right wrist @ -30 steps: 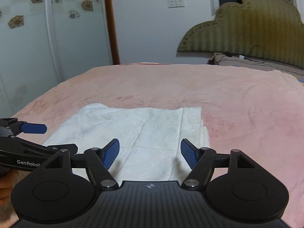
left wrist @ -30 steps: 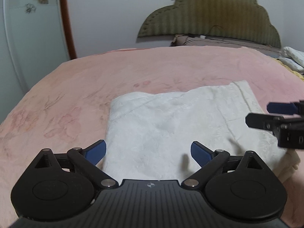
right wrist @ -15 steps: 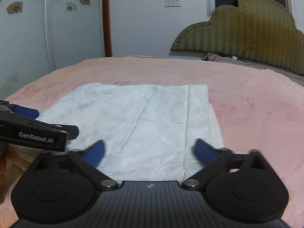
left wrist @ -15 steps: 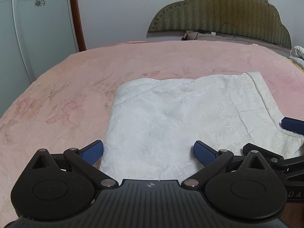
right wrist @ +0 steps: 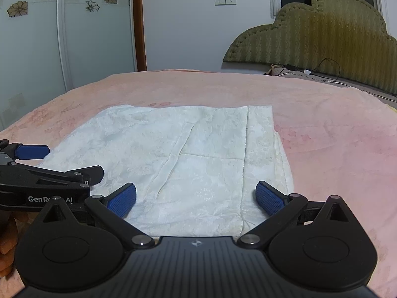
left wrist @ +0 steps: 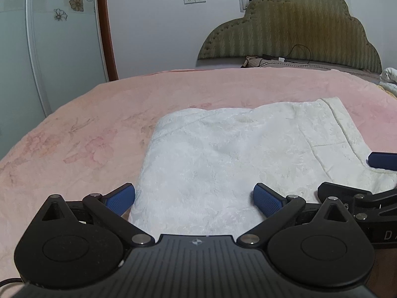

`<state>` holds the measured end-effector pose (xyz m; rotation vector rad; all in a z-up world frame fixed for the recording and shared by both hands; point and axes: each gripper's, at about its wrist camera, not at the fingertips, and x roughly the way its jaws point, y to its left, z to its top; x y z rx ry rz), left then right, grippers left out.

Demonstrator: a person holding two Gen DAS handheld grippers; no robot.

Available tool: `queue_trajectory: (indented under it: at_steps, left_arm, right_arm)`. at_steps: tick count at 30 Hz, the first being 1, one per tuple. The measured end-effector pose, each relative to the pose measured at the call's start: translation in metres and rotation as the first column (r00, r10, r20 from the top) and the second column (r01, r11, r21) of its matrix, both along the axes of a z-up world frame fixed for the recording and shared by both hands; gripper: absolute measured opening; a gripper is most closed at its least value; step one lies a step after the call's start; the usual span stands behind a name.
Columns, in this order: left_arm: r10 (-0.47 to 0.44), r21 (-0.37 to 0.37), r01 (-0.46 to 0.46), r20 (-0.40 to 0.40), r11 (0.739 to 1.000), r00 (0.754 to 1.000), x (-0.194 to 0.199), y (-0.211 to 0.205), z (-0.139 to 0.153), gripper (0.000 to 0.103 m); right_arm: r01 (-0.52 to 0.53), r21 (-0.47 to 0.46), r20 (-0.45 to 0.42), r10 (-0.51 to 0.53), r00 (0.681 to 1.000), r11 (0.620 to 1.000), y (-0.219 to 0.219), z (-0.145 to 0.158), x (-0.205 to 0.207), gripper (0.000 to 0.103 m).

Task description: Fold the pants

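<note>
White pants (left wrist: 230, 164) lie folded into a rough rectangle on a pink bedspread (left wrist: 86, 129), filling the centre of both wrist views. The left gripper (left wrist: 194, 197) sits at the bottom of its frame, blue fingers spread wide and empty, straddling the near left corner of the cloth. The right gripper (right wrist: 196, 196) sits likewise at the bottom of its own frame, fingers spread as wide as they go, nothing between the pads, over the near right part of the pants beside the thicker band (right wrist: 260, 149) along the right edge.

Risks, judged from this layout: the stack has several layers, so a pinch could catch only the top layer and pull the fold apart. The plush bedspread lies right under the near edge, and a low approach could grab it along with the pants. The two grippers are close together at the near edge; each shows at the side of the other's view, so they could knock together. Uneven lifting would skew the next fold.

Around: a green padded headboard (right wrist: 322, 37) at upper right, a cable (right wrist: 322, 68) on the bedding below it, wall sockets (right wrist: 225, 0) at top centre, a flower-patterned wardrobe (right wrist: 49, 37) at upper left. More white cloth (left wrist: 389, 77) shows at the left view's right edge. Nothing lies on the pants.
</note>
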<state>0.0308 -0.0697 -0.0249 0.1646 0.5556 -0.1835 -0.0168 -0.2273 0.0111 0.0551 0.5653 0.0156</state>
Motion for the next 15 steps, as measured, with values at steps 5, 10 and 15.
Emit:
queue_trajectory:
  at_steps: [5,10,15]
  left_arm:
    - [0.009,-0.013,-0.009,-0.004,1.000,1.000,0.001,0.003,0.001,0.103]
    - [0.022,-0.054,-0.023,-0.027,0.998,0.999,0.004,0.011,0.000,0.103]
    - [0.024,-0.091,-0.029,-0.049,0.995,0.998,0.006,0.016,-0.001,0.103]
  right_arm:
    - [-0.003,0.020,0.004,0.003,1.000,1.000,-0.003,0.000,-0.001,0.103]
    - [-0.002,0.024,0.005,0.002,1.000,1.000,-0.003,0.000,-0.001,0.103]
    - [-0.003,0.027,0.003,0.003,1.000,1.000,-0.002,0.000,0.000,0.103]
